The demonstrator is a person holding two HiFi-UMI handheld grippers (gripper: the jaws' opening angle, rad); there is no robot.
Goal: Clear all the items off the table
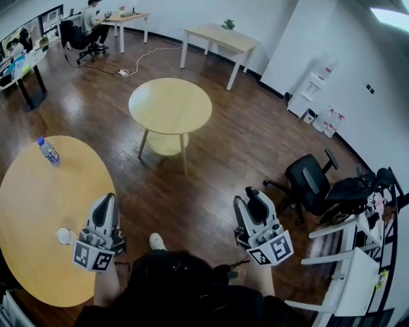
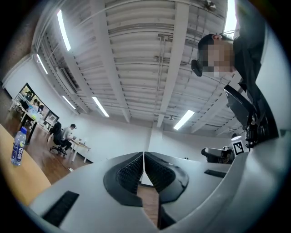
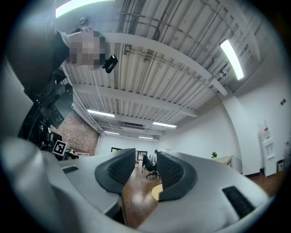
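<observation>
Left gripper (image 1: 108, 198) fingers pressed together, empty; small white item (image 1: 64, 235) just beside it at table's (image 1: 32, 198) right edge. Right gripper (image 1: 246, 195) spread, empty.

Background: small round table (image 1: 170, 105) stood mid-room on the wood floor (image 1: 217, 159). Rectangular desk (image 1: 220, 38) behind it carried a potted plant (image 1: 228, 24). Black office chair (image 1: 311, 185) sat right, water dispenser (image 1: 317, 83) against the far wall. Person (image 1: 92, 19) was seated at a far-left desk. White cable (image 1: 150, 54) trailed across the floor.

A clear, blue-capped bottle (image 1: 48, 151) stands upright at the round bench's (image 1: 38, 191) far side. A small white disc (image 1: 64, 235) lies near its right edge.
</observation>
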